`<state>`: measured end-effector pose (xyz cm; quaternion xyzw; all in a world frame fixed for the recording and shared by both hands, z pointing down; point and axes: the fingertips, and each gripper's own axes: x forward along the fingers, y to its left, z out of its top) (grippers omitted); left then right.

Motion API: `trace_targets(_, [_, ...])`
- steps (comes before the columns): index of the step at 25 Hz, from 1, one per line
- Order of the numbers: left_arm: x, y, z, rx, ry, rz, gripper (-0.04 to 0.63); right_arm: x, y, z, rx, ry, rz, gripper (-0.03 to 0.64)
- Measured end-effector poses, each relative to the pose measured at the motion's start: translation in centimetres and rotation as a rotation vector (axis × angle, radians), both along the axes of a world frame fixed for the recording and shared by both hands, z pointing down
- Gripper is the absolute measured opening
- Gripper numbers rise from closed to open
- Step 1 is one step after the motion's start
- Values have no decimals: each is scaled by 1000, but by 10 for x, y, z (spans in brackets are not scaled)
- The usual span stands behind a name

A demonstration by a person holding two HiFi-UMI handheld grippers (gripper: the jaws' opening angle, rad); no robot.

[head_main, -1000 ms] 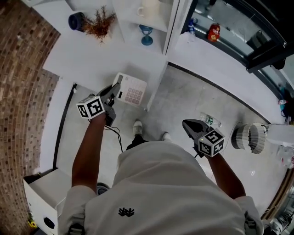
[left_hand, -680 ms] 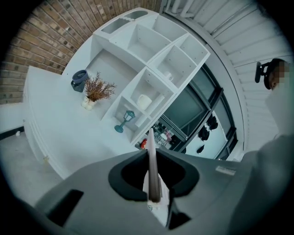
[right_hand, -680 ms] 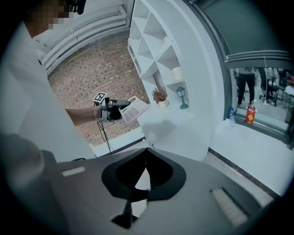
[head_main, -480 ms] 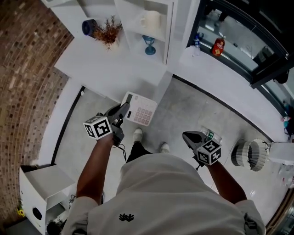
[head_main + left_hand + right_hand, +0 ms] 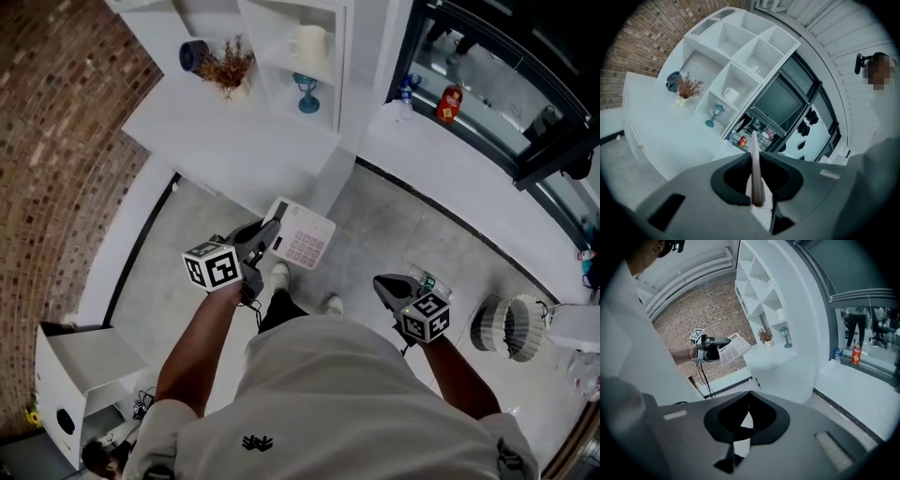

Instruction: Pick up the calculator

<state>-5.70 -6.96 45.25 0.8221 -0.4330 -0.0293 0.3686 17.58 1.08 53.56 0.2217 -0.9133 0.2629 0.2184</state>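
The white calculator [image 5: 306, 235] with pinkish keys hangs in the air in front of the white counter [image 5: 216, 131], above the grey floor. My left gripper [image 5: 272, 236] is shut on its near edge. In the left gripper view the calculator [image 5: 755, 164] shows edge-on as a thin slab between the jaws of the left gripper [image 5: 757, 190]. The right gripper view shows the calculator [image 5: 734, 348] from the side, held out by the left gripper [image 5: 715, 344]. My right gripper [image 5: 382, 284] hangs low at my right side, jaws together and holding nothing; its tips [image 5: 746, 401] meet over bare floor.
The white shelf unit [image 5: 330, 37] holds a mug [image 5: 309, 41] and a blue goblet [image 5: 308, 94]; a dried plant [image 5: 228, 66] and a dark pot [image 5: 193, 53] stand on the counter. A water bottle [image 5: 429, 278] and a white ribbed object [image 5: 511, 326] are on the floor at right. A white box [image 5: 80, 375] stands lower left.
The left gripper has carried the calculator away from the counter's corner, up and to the right in the head view. The right gripper has drifted slightly.
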Motion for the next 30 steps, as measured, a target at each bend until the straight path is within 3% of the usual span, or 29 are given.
trace_targets(10, [27, 15, -2, -3, 8, 20, 58, 11, 8, -3, 15, -15, -9, 12])
trace_targets(30, [27, 32, -6, -6, 7, 61, 58, 7, 19, -11, 43, -20, -9, 12])
